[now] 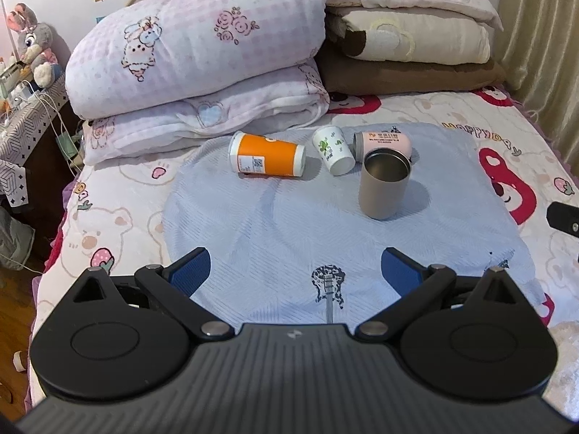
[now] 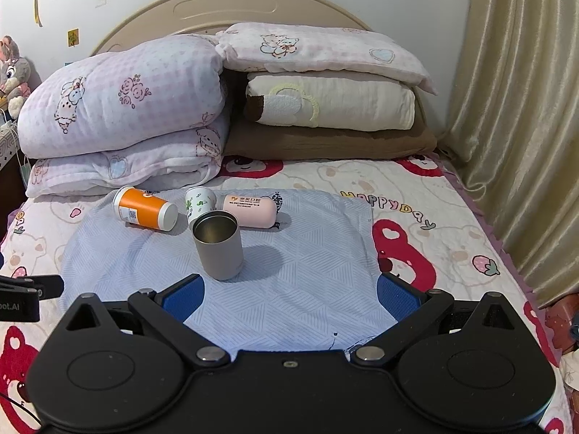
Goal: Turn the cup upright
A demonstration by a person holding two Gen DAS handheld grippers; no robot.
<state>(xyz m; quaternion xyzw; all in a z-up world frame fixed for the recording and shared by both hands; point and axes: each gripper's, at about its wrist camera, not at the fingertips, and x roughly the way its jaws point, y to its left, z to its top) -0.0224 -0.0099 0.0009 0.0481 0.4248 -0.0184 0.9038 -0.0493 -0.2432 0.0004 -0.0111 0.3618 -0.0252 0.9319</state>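
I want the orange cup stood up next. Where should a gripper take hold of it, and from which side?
Grip the orange cup across the middle of its orange wall, coming down from above with the open left gripper, which is likely nearer. The cup lies on its side on the blue cloth, long axis running left to right, so its round sides face front and back. Its left and front are free; the white cup lies to its right.

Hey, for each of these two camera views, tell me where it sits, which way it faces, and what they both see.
Left wrist: sits on the left gripper, low over the bed's foot end, facing the pillows; its own jaws show wide open, and the other gripper's tip pokes in at the right edge.
Right wrist: sits on the right gripper, likewise facing the headboard; jaws wide open, the other gripper at the left edge.
Shared: the upright grey cup, and the orange cup, white cup and pink cup lying sideways on the blue cloth.
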